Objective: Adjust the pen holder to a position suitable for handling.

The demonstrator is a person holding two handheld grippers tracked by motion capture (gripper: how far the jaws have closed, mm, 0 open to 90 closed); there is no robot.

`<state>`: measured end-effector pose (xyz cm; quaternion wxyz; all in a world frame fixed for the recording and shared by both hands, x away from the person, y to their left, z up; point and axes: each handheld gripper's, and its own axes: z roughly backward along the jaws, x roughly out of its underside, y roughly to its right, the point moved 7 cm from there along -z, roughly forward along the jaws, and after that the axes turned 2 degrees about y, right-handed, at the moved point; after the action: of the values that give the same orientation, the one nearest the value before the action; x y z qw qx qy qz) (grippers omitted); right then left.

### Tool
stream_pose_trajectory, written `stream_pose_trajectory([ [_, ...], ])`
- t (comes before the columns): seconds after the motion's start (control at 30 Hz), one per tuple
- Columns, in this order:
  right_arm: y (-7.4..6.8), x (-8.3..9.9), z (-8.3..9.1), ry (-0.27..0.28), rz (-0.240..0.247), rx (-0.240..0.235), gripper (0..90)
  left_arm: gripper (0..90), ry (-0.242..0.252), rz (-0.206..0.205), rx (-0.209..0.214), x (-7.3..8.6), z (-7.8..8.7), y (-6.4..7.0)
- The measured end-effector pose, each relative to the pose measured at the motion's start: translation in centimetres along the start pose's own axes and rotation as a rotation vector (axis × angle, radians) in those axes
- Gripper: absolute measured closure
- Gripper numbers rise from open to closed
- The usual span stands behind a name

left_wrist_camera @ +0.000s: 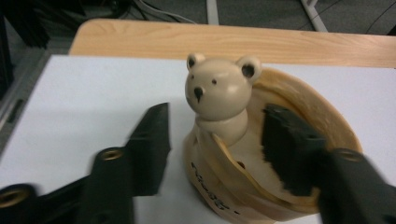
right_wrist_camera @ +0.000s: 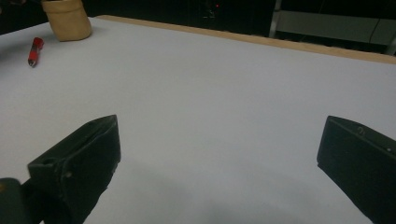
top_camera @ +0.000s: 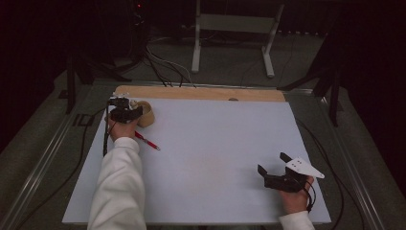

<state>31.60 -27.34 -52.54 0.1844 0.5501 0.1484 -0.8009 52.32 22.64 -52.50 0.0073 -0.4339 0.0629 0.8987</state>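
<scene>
A tan wooden cup [left_wrist_camera: 308, 107] with a small bear figure [left_wrist_camera: 216, 91] on its front wall stands at the table's far left [top_camera: 146, 115]. My left gripper [left_wrist_camera: 215, 122] is open and straddles the bear and the cup's near wall: one jaw is outside the cup, the other inside it. In the high view that left gripper [top_camera: 131, 109] sits right against the cup. A red pen [top_camera: 147, 141] lies on the white table just behind the left hand. My right gripper [top_camera: 272, 163] hovers open near the front right with nothing between its jaws [right_wrist_camera: 219, 135].
The white tabletop [top_camera: 215, 143] has a bare wooden strip [top_camera: 201, 93] along its far edge. From the right gripper view the cup [right_wrist_camera: 67, 18] and pen [right_wrist_camera: 35, 50] lie far off at the upper left. Cables and a stand's legs [top_camera: 230, 43] are on the floor beyond.
</scene>
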Motion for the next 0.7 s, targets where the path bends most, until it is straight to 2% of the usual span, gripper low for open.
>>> stream_pose_trajectory([
  [0.03,0.1,0.0,0.0,0.000,-0.001,0.004,0.0,55.6,-0.009,0.001,0.007,0.1,-0.1,0.1],
  [0.07,0.1,0.0,0.0,0.000,-0.001,0.004,0.0,55.6,-0.022,0.000,0.009,0.3,-0.3,0.2],
  [0.17,0.2,0.0,0.1,-0.002,-0.010,0.009,0.0,66.9,-0.027,0.011,-0.009,0.5,-0.5,0.2],
  [0.3,0.2,0.0,0.2,-0.001,-0.010,0.010,0.0,69.1,-0.028,-0.032,-0.039,0.5,-0.3,0.4],
  [0.33,0.2,0.0,0.2,-0.001,-0.010,0.010,0.0,69.1,-0.027,-0.023,-0.037,0.5,-0.3,0.3],
  [0.47,0.2,0.0,0.2,0.001,-0.011,0.010,0.0,70.5,-0.028,-0.038,-0.012,0.5,0.2,0.5],
  [0.67,0.2,0.0,0.2,0.002,-0.014,0.009,0.0,70.7,0.000,-0.058,0.029,-0.1,1.3,1.3],
  [0.7,0.2,0.0,0.3,0.006,-0.017,0.008,0.0,70.8,0.010,-0.076,0.056,-0.3,2.0,2.1],
])
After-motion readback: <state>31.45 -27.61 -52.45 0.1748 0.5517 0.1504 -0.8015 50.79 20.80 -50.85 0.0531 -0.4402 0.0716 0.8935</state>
